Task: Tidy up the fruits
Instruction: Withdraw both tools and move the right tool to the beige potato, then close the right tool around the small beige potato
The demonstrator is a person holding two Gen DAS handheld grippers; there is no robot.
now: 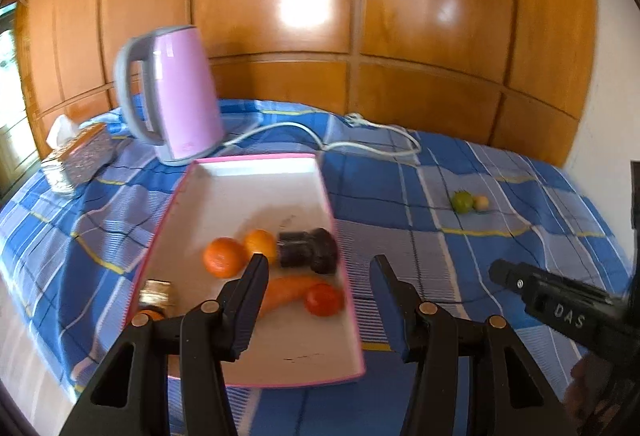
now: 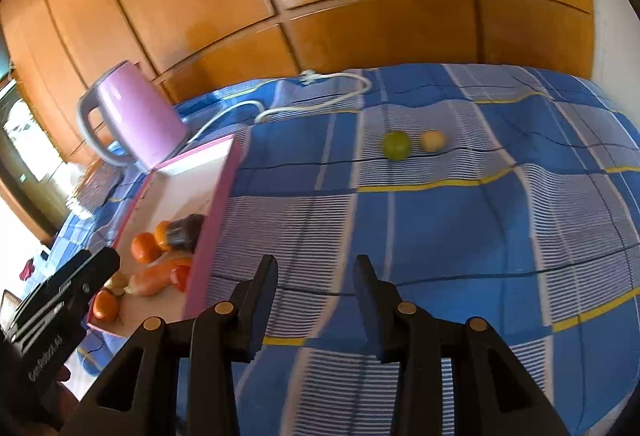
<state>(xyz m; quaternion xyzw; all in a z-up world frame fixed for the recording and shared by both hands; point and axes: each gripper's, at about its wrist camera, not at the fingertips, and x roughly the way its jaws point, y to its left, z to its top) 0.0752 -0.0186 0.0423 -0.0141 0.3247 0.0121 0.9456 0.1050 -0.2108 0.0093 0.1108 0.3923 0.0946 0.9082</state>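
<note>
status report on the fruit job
Both tools open, empty: left tool, right tool. Green fruit and yellow fruit outside the tray. Path clear.

The pink-rimmed tray (image 1: 256,382) is viewed from close above and behind the left gripper (image 1: 318,264), angled downward. The blue checked cloth (image 2: 460,228) is faced obliquely beyond the right gripper (image 2: 316,264). Tray, kettle (image 1: 176,92) and green fruit (image 2: 396,145) are shared.

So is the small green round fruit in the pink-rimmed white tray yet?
Out. The green fruit lies on the blue checked cloth, apart from the tray.
</note>
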